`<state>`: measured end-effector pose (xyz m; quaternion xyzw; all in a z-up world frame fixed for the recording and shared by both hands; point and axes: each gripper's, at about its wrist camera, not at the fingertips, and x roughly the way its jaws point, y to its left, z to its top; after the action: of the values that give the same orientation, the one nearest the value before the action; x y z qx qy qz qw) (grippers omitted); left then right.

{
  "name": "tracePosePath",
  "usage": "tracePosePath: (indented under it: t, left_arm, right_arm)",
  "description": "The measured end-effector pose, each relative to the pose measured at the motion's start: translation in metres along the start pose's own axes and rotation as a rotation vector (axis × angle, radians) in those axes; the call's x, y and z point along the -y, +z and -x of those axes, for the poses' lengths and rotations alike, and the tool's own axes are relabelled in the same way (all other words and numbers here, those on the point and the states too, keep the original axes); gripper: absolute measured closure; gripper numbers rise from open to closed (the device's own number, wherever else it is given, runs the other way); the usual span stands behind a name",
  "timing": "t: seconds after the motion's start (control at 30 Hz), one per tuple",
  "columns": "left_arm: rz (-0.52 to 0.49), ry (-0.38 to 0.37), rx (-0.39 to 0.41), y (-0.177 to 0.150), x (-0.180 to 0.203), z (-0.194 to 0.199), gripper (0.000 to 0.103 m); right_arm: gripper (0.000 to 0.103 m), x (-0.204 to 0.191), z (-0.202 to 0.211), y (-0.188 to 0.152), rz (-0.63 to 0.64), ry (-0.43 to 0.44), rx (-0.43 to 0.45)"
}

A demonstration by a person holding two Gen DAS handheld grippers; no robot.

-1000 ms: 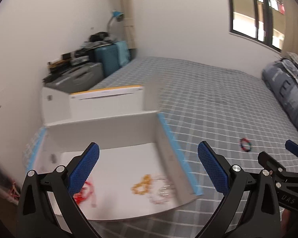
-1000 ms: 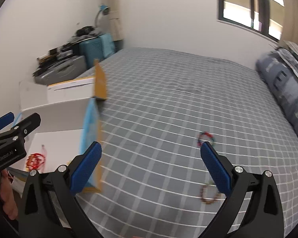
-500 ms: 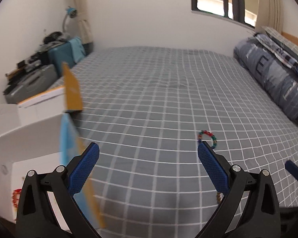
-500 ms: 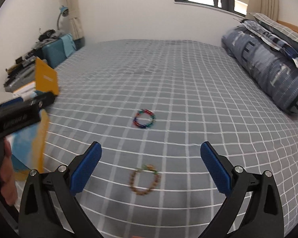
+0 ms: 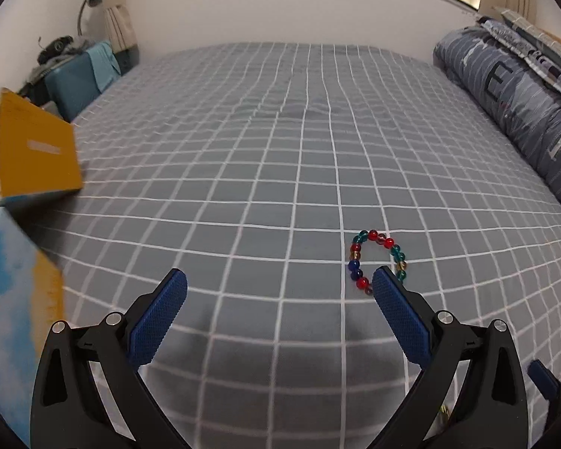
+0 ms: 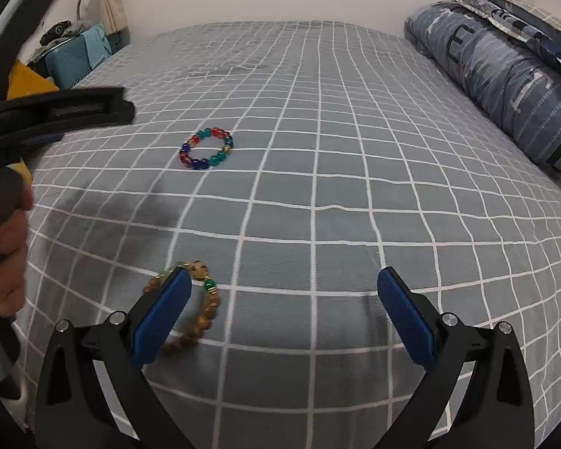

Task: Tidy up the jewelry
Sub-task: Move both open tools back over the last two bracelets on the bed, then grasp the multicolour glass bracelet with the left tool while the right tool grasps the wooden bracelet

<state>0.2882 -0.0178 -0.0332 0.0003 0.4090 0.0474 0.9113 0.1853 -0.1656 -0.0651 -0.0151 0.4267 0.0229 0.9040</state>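
A bracelet of red, blue and teal beads (image 5: 377,260) lies on the grey checked bed sheet (image 5: 280,142). My left gripper (image 5: 280,280) is open just above the sheet; its right fingertip (image 5: 387,284) covers the near edge of that bracelet. In the right wrist view the same multicoloured bracelet (image 6: 205,148) lies further off at centre left. A brown bead bracelet (image 6: 202,308) with green beads lies close in, partly hidden behind the left finger of my open right gripper (image 6: 284,288). Both grippers are empty.
A cardboard box with orange and blue flaps (image 5: 37,157) stands at the left edge of the bed. A rolled blue duvet (image 5: 512,97) lies along the right side. A teal suitcase (image 5: 78,82) and clutter stand by the far left wall. A hand (image 6: 7,247) holds the left gripper's handle.
Both grippers have swung right, away from the white box, and come down towards the sheet. The multicoloured bracelet now lies at my left gripper's right fingertip, the brown one at my right gripper's left finger.
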Motion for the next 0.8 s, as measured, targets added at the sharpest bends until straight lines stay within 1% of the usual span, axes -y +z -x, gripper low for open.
tracePosePath:
  t: [0.1,0.2,0.3,0.37,0.47,0.5,0.53,0.63,0.67,0.7,0.73,0.77,0.8]
  left_arm:
    - [-0.002,-0.014,-0.028,-0.001,0.006,-0.021,0.006]
    - [-0.015,-0.003,-0.048,0.001,0.008,-0.038,0.006]
    - [0.013,-0.007,-0.046,0.006,0.004,-0.049,0.006]
    - [0.012,-0.004,-0.063,0.009,0.006,-0.062,0.006]
    - [0.002,-0.020,-0.085,0.007,0.010,-0.078,0.005]
    - [0.002,-0.036,-0.089,0.006,0.011,-0.082,0.005]
    - [-0.004,-0.037,-0.094,0.006,0.012,-0.083,0.005]
    - [-0.028,-0.027,-0.105,0.004,0.016,-0.086,0.006]
    - [-0.029,-0.027,-0.104,0.003,0.016,-0.086,0.006]
    - [-0.028,-0.033,-0.105,0.002,0.015,-0.087,0.008]
    - [-0.028,-0.041,-0.108,0.002,0.015,-0.087,0.011]
    - [-0.029,-0.049,-0.109,0.001,0.015,-0.087,0.013]
    - [-0.034,-0.057,-0.108,-0.001,0.016,-0.085,0.018]
  right_arm:
    - [0.007,0.002,-0.005,0.000,-0.001,0.002,-0.008]
    - [0.007,-0.003,-0.010,0.000,0.011,0.009,-0.017]
    - [0.007,-0.008,-0.016,0.000,0.036,0.008,-0.035]
    - [0.008,-0.010,-0.020,-0.001,0.041,0.010,-0.048]
    - [0.014,-0.012,-0.025,-0.003,0.045,0.018,-0.073]
    - [0.015,-0.012,-0.025,-0.004,0.046,0.019,-0.073]
    - [0.017,-0.013,-0.025,-0.004,0.049,0.022,-0.073]
    - [0.027,-0.014,-0.024,-0.004,0.051,0.034,-0.073]
    - [0.033,-0.013,-0.023,-0.005,0.048,0.036,-0.070]
    - [0.038,-0.013,-0.023,-0.005,0.047,0.040,-0.069]
    - [0.039,-0.013,-0.023,-0.005,0.044,0.042,-0.070]
    - [0.043,-0.012,-0.022,-0.005,0.041,0.043,-0.070]
    - [0.048,-0.011,-0.022,-0.005,0.037,0.043,-0.070]
